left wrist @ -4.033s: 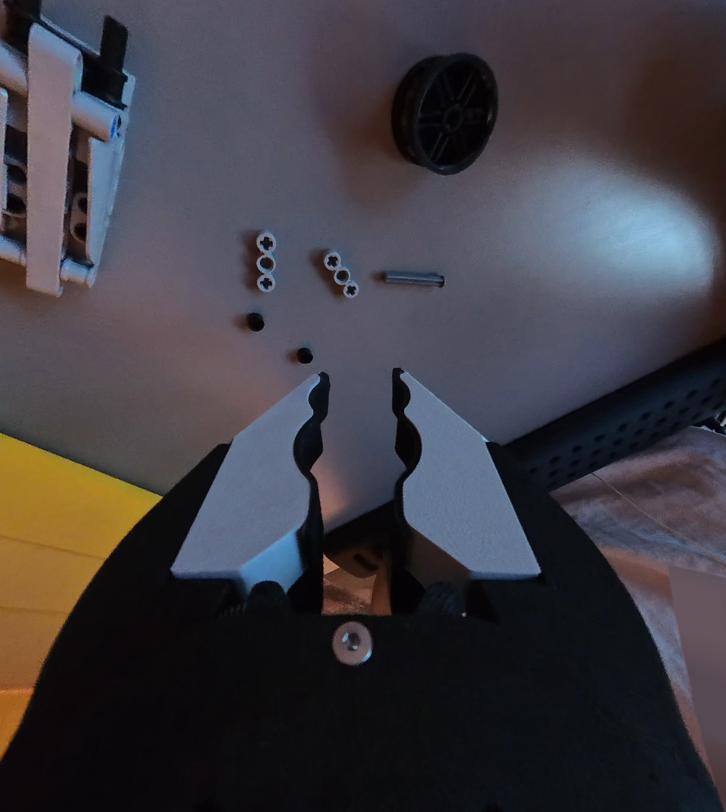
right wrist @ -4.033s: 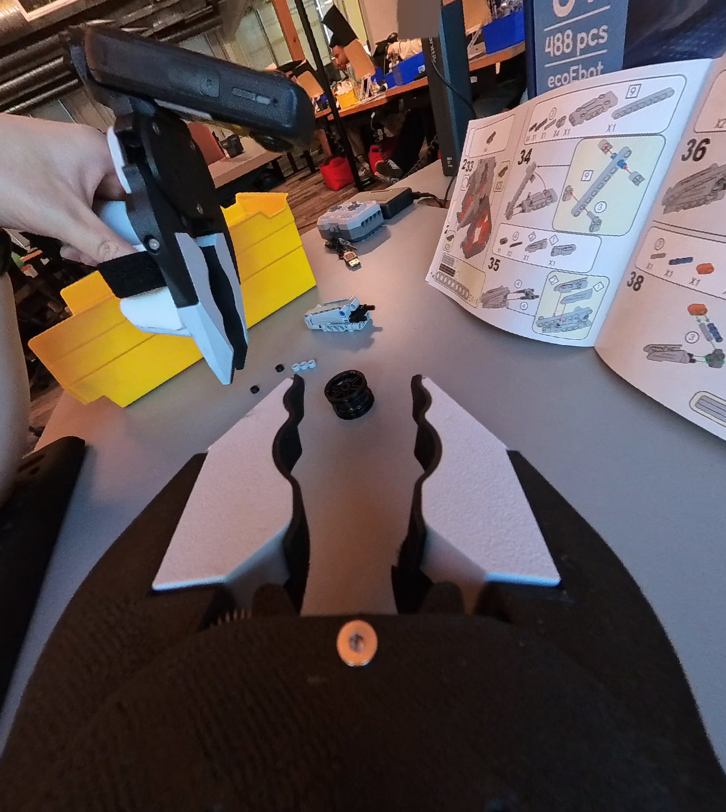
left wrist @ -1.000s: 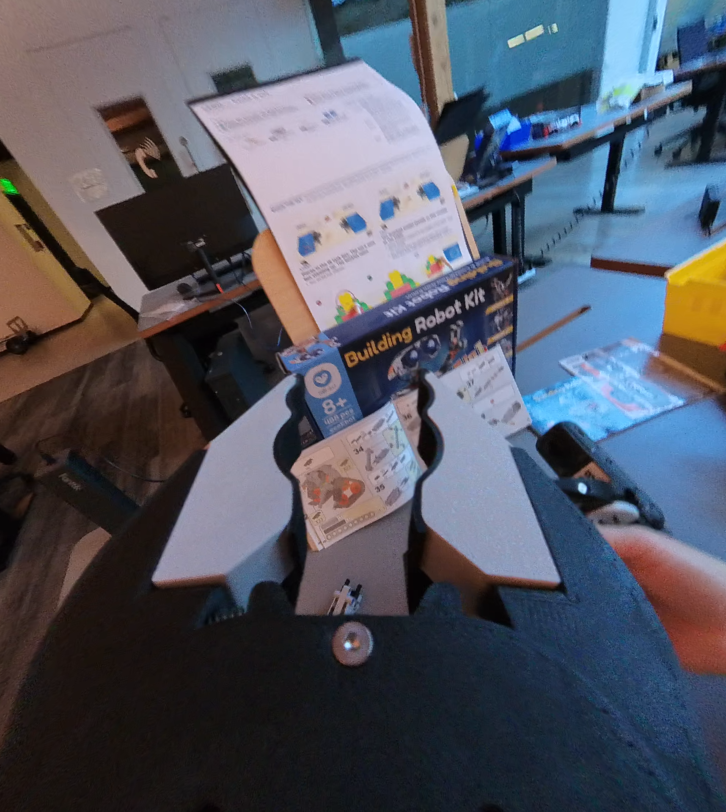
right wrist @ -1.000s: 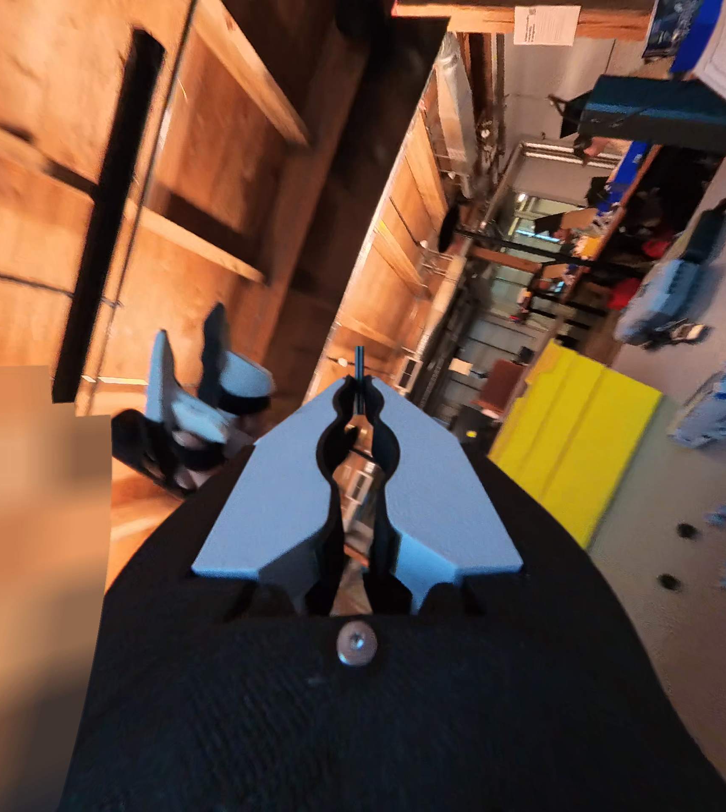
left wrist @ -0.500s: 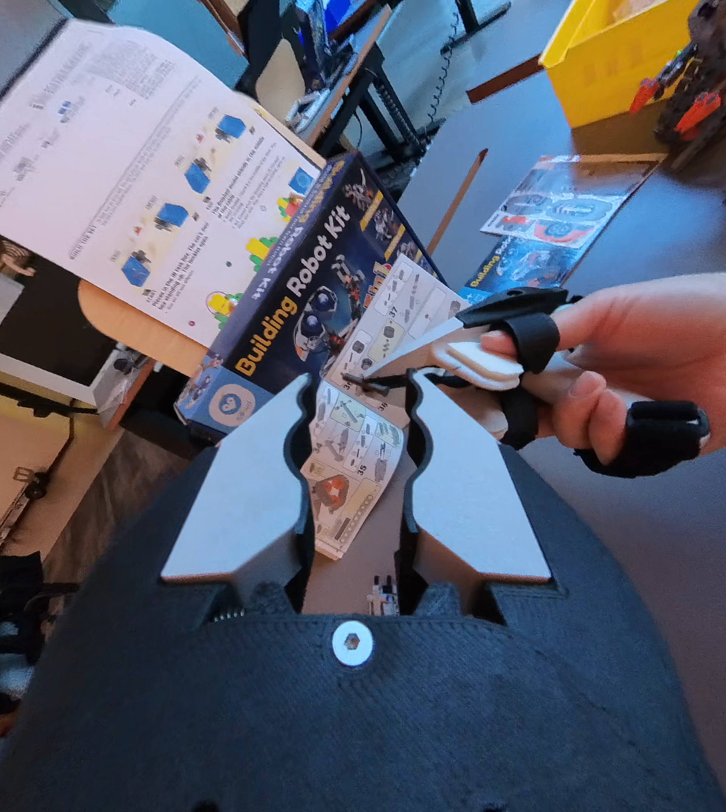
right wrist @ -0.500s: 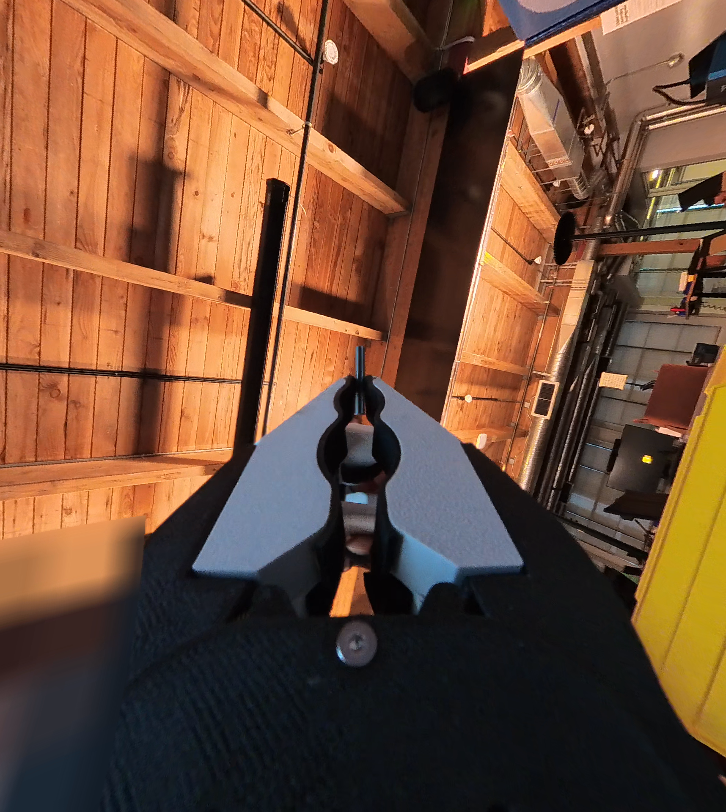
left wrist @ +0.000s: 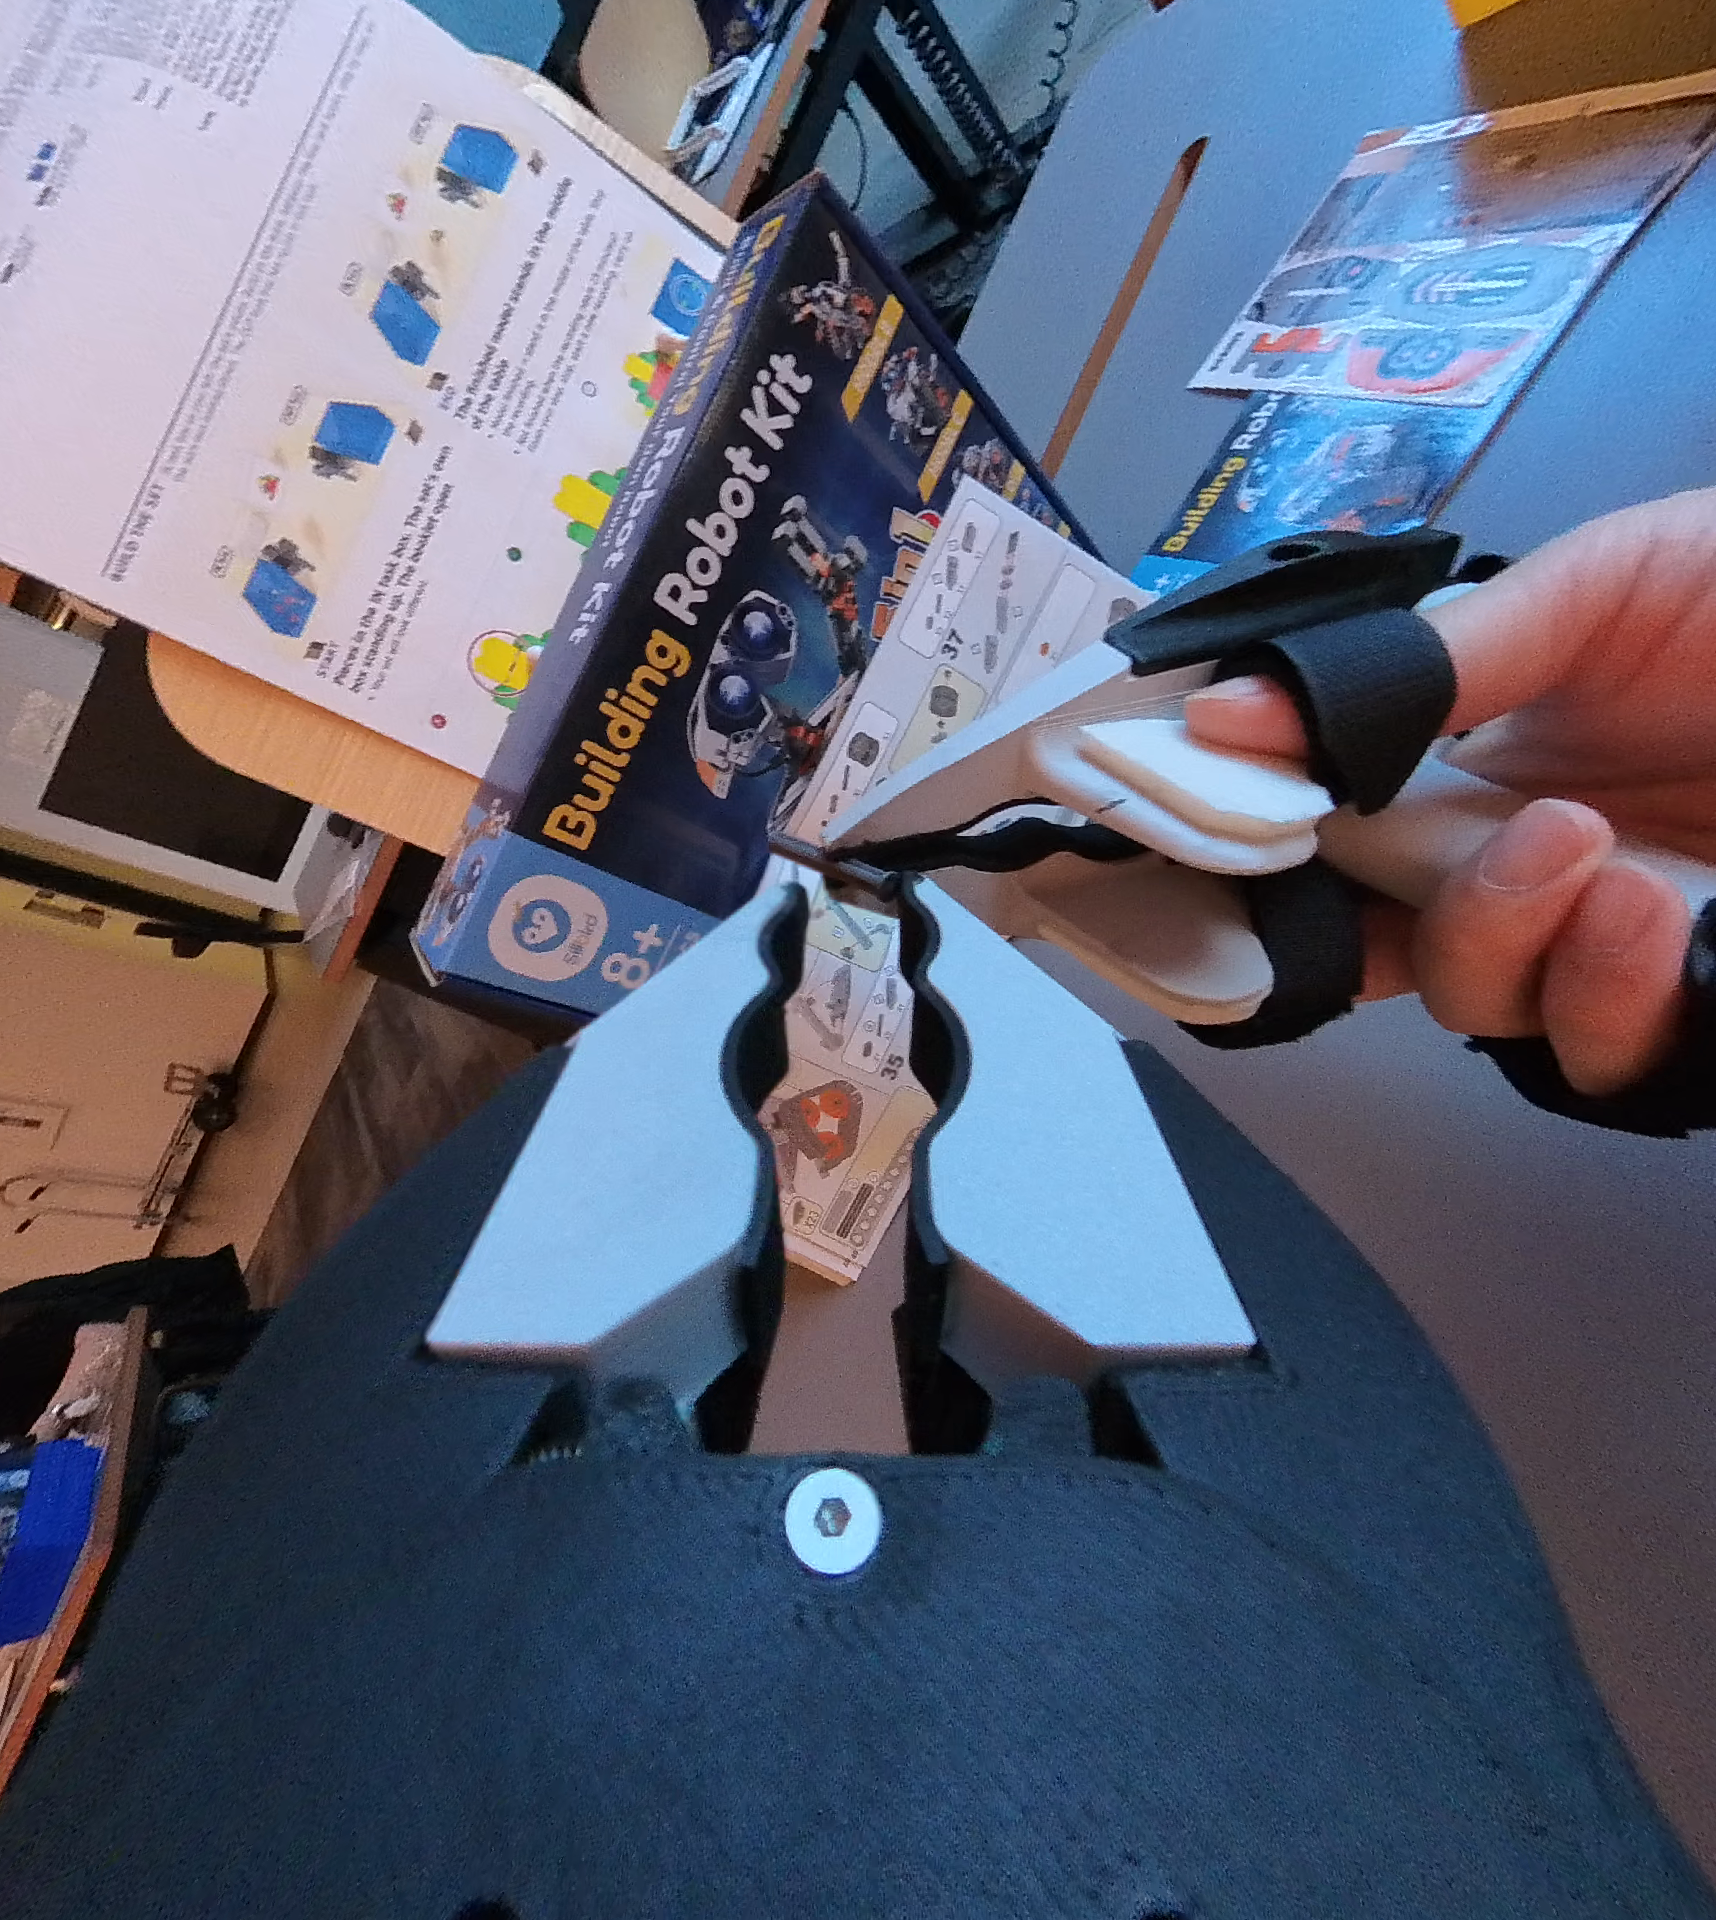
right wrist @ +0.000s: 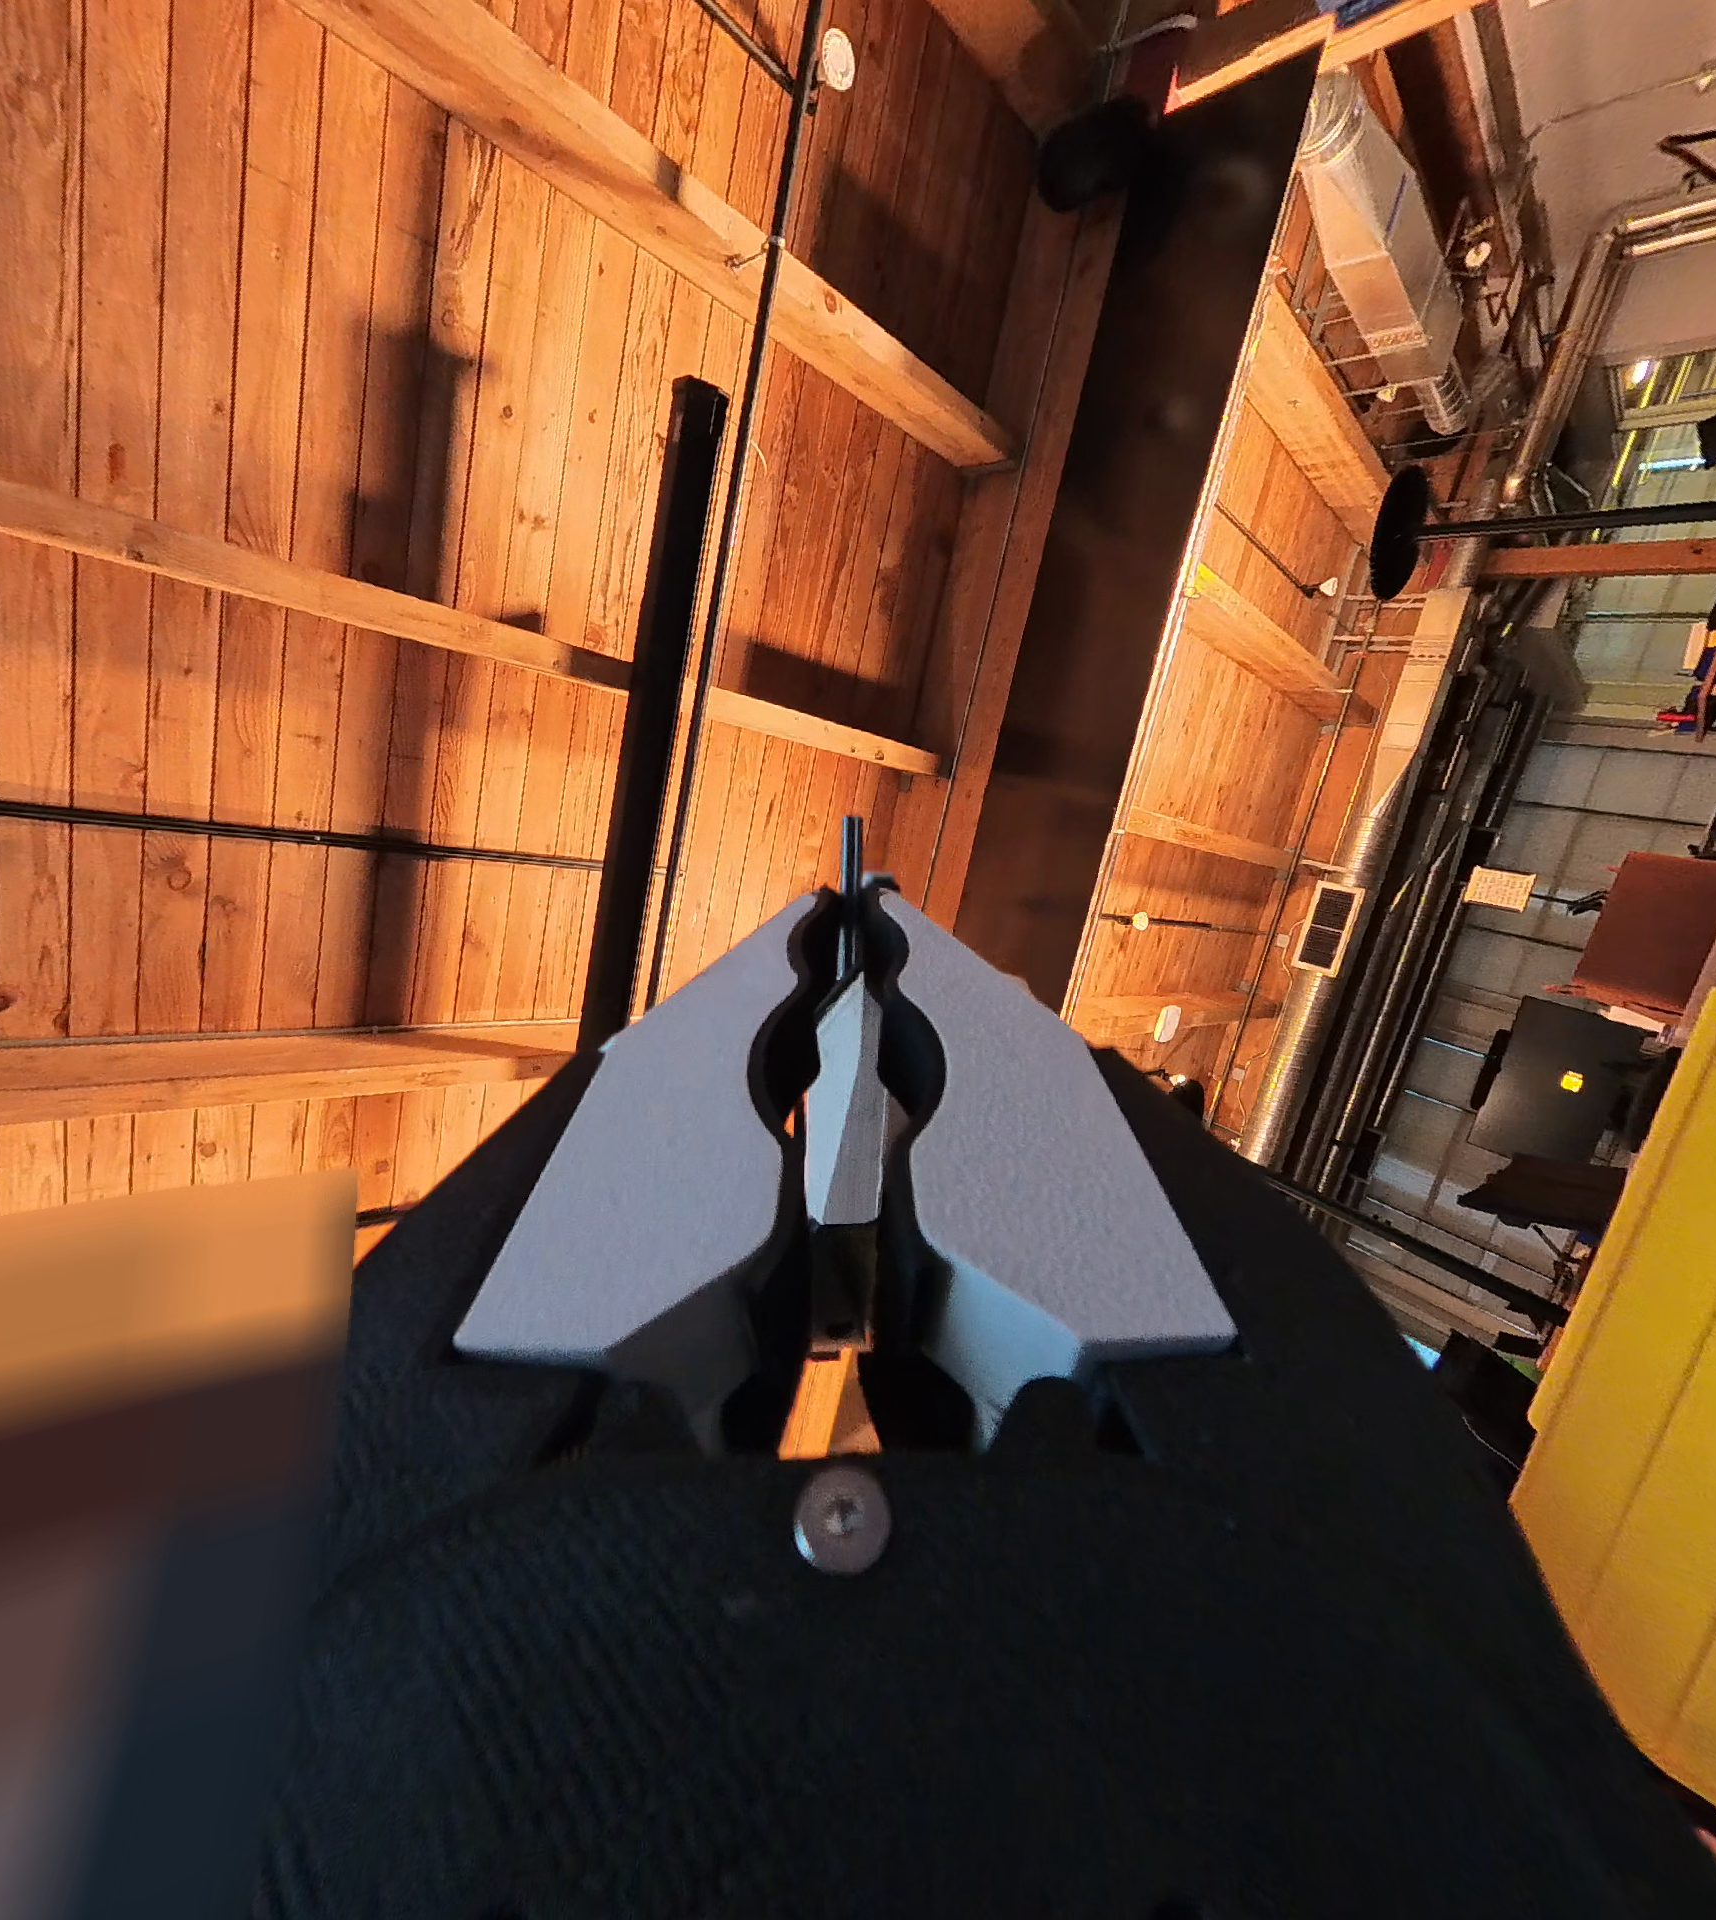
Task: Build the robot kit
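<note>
Left claw (left wrist: 849,902) hangs above the grey table (left wrist: 1560,1299) with a narrow gap between its fingers, gripping nothing; a thin dark pin (left wrist: 838,868) lies across just past its tips. Behind it, from the left, stand a white printed sheet (left wrist: 241,312), a dark blue kit box (left wrist: 729,582) and an open instruction booklet (left wrist: 864,1122). Right claw (left wrist: 828,844) comes in from the right, a hand (left wrist: 1581,769) working it, its fingers pinched on the pin (right wrist: 851,883). Its own camera faces a wooden ceiling (right wrist: 314,520), with a yellow bin (right wrist: 1685,1455) at the right edge.
</note>
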